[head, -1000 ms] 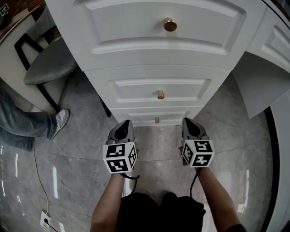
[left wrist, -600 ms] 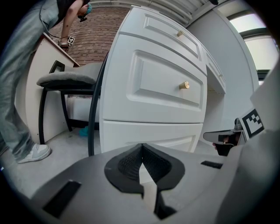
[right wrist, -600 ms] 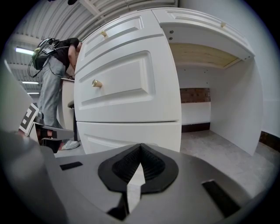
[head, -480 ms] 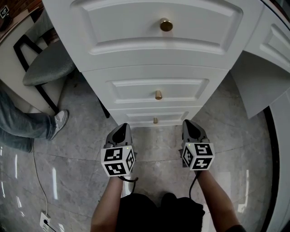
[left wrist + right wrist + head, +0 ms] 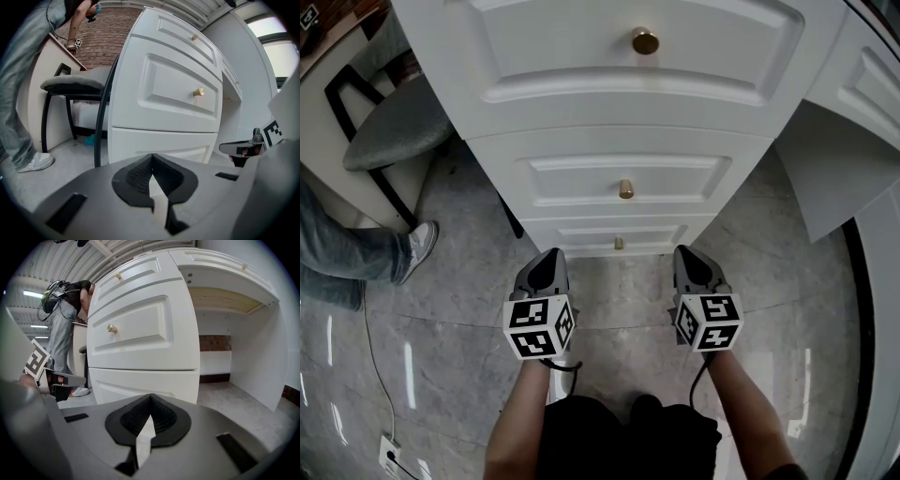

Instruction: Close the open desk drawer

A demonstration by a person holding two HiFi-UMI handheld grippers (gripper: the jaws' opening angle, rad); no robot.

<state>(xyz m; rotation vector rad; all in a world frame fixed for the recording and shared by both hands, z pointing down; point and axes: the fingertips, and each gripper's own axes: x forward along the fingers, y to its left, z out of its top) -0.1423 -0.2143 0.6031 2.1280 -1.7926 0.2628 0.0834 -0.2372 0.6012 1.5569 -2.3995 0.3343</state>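
Observation:
A white drawer unit [image 5: 619,112] stands in front of me with three brass-knobbed fronts. The top knob [image 5: 645,40], middle knob [image 5: 625,188] and bottom knob [image 5: 619,243] line up in the head view. I cannot tell from these views how far any front stands out. My left gripper [image 5: 548,255] and right gripper [image 5: 684,251] hover low over the floor, just short of the bottom drawer [image 5: 159,143], touching nothing. Both are shut and empty, as the left gripper [image 5: 151,159] and right gripper [image 5: 150,398] show in their own views.
A black-framed chair with a grey seat [image 5: 389,127] stands left of the unit. A person's jeans leg and sneaker [image 5: 417,244] are beside it. A cable runs to a floor socket [image 5: 389,450]. The desk's kneehole [image 5: 234,333] lies to the right.
My left gripper has drifted slightly left; the right one has barely moved. The drawer unit sits a little higher in the head view.

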